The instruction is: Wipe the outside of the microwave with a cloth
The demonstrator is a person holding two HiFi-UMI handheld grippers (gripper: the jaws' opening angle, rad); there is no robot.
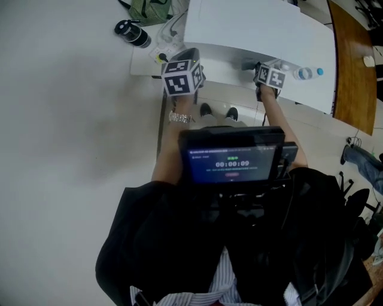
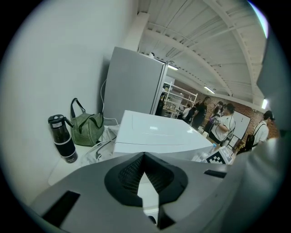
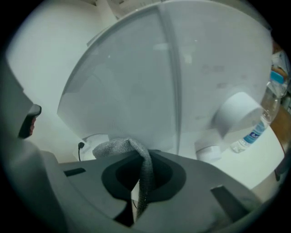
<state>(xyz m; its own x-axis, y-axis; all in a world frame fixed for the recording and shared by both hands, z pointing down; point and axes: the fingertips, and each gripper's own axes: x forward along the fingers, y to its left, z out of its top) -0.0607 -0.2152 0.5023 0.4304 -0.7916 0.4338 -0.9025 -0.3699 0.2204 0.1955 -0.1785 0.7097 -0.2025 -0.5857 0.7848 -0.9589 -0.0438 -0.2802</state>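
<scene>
White counter (image 1: pixel 141 64) runs across the top of the head view, carrying the white microwave (image 1: pixel 257 33). At its left stand a black bottle (image 1: pixel 133 34) and a green striped bag (image 1: pixel 149 9); a water bottle (image 1: pixel 305 73) lies at its right. We hold the left hand-held gripper (image 1: pixel 187 60) at the microwave's left front corner and the right hand-held gripper (image 1: pixel 263 72) against its front edge. A lit screen (image 1: pixel 233 162) sits at our chest.

From the left gripper view, the jaws meet at their tips with nothing between them. Beyond them we see the microwave's top, the bottle, the bag beside it, a tall grey cabinet (image 2: pixel 132 86) and people (image 2: pixel 223 123) far back.

From the right gripper view, the jaws are clamped on a grey cloth (image 3: pixel 116 146), bunched above them. The microwave's front fills the frame close up, with its round knob (image 3: pixel 236 111) to the right; we cannot tell whether the cloth touches it.
</scene>
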